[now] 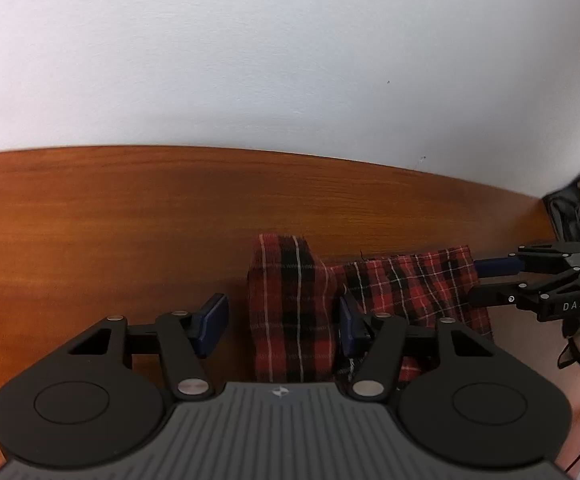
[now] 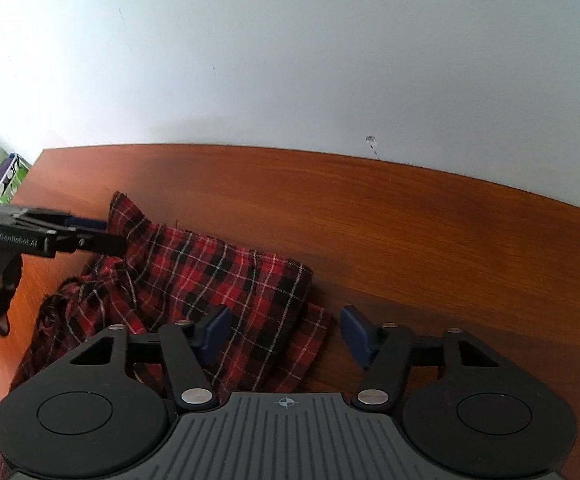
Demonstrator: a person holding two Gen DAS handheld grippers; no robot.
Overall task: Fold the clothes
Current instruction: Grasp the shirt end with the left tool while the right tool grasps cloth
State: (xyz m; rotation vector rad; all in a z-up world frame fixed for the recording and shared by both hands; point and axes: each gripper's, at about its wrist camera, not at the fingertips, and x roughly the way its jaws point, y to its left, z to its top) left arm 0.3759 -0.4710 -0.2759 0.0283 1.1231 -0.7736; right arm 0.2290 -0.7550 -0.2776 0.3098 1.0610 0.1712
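both grippers, left [image 1: 284, 316] and right [image 2: 286, 330], stand open over the plaid cloth [image 2: 226, 280] on the tabletop [image 2: 410, 220]; their bodies hide its near edge.

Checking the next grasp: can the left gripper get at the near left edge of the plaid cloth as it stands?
Probably yes. The left gripper is open, its jaws either side of the plaid cloth edge, nothing between. The right gripper is off at the far end, clear of it.
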